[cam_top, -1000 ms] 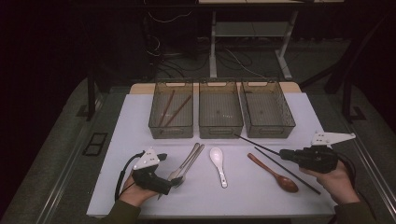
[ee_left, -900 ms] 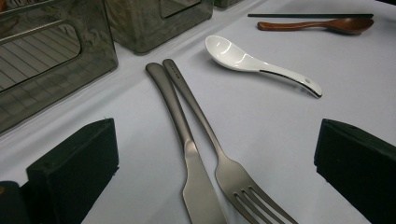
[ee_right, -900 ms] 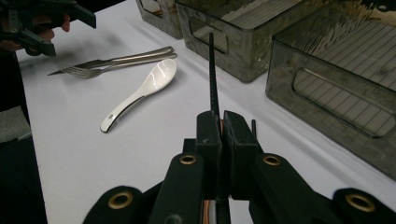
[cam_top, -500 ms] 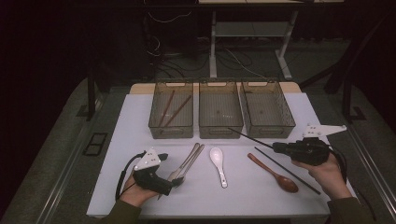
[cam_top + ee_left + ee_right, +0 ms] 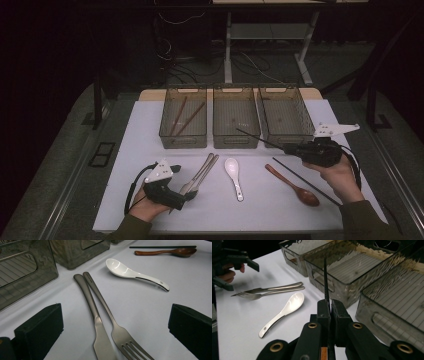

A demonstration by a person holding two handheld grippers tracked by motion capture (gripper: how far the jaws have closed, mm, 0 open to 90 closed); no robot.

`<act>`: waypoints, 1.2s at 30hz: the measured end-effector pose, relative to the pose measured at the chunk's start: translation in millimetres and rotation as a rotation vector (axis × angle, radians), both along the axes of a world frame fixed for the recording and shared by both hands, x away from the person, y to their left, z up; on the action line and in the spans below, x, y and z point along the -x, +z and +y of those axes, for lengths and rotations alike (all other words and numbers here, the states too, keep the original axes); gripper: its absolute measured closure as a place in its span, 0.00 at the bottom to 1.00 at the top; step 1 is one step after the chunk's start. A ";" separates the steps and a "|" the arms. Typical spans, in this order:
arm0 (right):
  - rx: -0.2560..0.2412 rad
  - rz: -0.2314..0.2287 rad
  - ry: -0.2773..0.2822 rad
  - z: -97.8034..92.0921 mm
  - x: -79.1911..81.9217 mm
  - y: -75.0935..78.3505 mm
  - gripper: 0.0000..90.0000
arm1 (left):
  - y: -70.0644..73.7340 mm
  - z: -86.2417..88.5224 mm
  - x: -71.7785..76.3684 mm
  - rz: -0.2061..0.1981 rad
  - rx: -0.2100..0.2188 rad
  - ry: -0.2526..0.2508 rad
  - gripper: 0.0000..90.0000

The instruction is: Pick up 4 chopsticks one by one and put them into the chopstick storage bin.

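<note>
My right gripper [image 5: 289, 148] is shut on a black chopstick [image 5: 260, 139] and holds it in the air. Its tip points at the front wall of the middle bin [image 5: 235, 141]. In the right gripper view the jaws [image 5: 329, 305] pinch that chopstick [image 5: 325, 277]. A second black chopstick [image 5: 305, 180] lies on the table beside a wooden spoon [image 5: 292, 185]. My left gripper [image 5: 192, 195] stands open low over the tips of a steel knife [image 5: 92, 310] and fork [image 5: 107, 312], with one jaw on either side. A white spoon [image 5: 233, 177] lies in the middle.
Three clear bins stand in a row at the back of the white mat. The left bin [image 5: 165, 131] holds two brown chopsticks [image 5: 182, 119]. The right bin [image 5: 296, 136] stands close to my right hand. The table's front edge runs just behind both forearms.
My right gripper has lifted the black chopstick and carried it a little up and toward the bins. The left gripper has stayed where it was.
</note>
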State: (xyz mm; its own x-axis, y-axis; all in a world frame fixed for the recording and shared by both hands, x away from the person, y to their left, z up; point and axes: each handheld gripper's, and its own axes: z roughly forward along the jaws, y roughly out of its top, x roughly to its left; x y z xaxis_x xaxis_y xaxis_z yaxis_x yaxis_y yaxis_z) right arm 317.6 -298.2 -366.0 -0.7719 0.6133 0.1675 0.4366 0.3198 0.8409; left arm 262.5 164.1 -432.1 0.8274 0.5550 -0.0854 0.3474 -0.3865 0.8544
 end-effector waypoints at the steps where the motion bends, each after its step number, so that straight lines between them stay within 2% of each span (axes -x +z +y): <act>1: -0.003 -0.003 -0.003 0.9 -1.4 0.5 0.95 | 0.0 -0.1 0.0 0.000 0.000 0.000 0.00; 24: 0.009 -0.046 -0.017 47.0 -38.4 20.4 0.95 | -0.2 -0.8 -0.1 0.001 0.004 -0.012 0.00; 36: 0.018 -0.038 -0.014 88.8 -60.4 23.1 0.95 | 0.0 -0.8 0.5 0.002 0.005 -0.011 0.00</act>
State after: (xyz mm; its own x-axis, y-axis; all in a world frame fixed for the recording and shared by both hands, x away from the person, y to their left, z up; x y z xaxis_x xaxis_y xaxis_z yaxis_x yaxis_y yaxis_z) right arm 378.0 -209.4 -342.9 -0.7690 0.6265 0.1272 0.4091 0.3294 0.8510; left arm 262.0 163.3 -432.1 0.8333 0.5456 -0.0897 0.3449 -0.3860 0.8556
